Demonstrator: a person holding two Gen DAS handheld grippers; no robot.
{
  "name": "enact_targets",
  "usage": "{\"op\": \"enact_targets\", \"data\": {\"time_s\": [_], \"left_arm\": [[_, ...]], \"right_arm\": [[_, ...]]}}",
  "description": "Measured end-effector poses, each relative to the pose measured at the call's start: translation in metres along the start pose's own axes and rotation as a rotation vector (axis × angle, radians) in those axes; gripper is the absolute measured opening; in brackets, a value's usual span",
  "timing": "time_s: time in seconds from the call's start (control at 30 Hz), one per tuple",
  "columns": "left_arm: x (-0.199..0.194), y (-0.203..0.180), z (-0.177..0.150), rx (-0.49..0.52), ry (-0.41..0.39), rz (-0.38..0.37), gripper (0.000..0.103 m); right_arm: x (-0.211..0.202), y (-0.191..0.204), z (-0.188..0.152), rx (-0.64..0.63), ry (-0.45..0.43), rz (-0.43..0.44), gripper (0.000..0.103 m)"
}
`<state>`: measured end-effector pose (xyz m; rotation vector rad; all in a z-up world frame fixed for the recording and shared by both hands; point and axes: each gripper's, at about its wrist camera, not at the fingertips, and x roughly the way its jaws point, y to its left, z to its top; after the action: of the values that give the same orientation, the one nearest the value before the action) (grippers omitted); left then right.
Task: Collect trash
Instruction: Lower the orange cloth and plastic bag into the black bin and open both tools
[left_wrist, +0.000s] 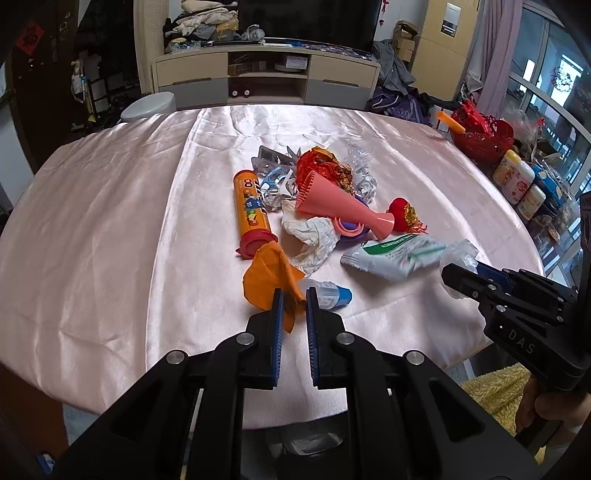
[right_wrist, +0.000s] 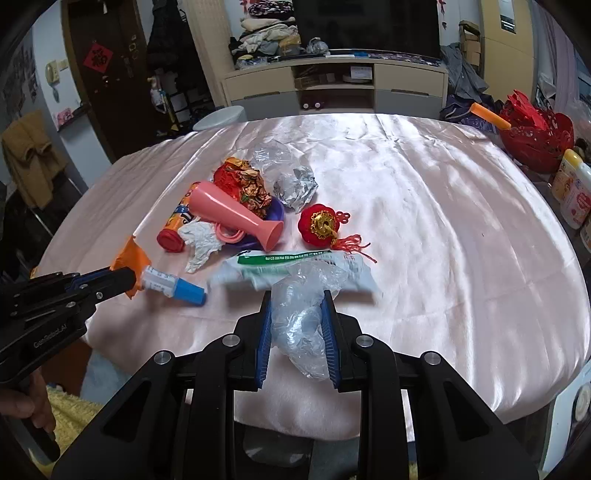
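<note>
A heap of trash lies mid-table on the pink cloth (left_wrist: 110, 221): an orange candy tube (left_wrist: 250, 210), a pink horn (left_wrist: 343, 210), a crumpled tissue (left_wrist: 314, 240), a red lantern charm (right_wrist: 321, 225), foil (right_wrist: 295, 186) and a small blue-capped bottle (left_wrist: 332, 293). My left gripper (left_wrist: 294, 295) is shut on an orange wrapper (left_wrist: 267, 280), seen also in the right wrist view (right_wrist: 129, 254). My right gripper (right_wrist: 297, 302) is shut on a clear plastic bag (right_wrist: 303, 321) just in front of a white-green packet (right_wrist: 295, 266). The right gripper shows in the left wrist view (left_wrist: 458, 275).
A red basket (left_wrist: 484, 138) and several bottles (left_wrist: 513, 177) stand at the table's right edge. A TV cabinet (left_wrist: 266, 74) is behind the table. A yellow fluffy cloth (left_wrist: 495, 391) lies below the near edge.
</note>
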<state>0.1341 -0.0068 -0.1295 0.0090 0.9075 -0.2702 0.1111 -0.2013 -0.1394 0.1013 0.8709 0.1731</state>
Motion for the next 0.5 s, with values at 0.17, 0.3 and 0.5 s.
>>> {"op": "enact_targets", "data": {"time_s": [0.17, 0.3, 0.5], "left_arm": [[-0.033, -0.003, -0.016, 0.008, -0.042, 0.005, 0.010], [-0.052, -0.003, -0.033, -0.011, -0.054, -0.020, 0.011], [-0.063, -0.008, -0.072, -0.024, -0.015, -0.072, 0.011]], "right_arm": [[-0.020, 0.001, -0.013, -0.010, -0.008, -0.005, 0.026], [-0.033, 0.005, -0.027, -0.012, 0.001, 0.019, 0.026], [-0.052, 0.023, -0.057, -0.051, 0.025, 0.075, 0.026]]}}
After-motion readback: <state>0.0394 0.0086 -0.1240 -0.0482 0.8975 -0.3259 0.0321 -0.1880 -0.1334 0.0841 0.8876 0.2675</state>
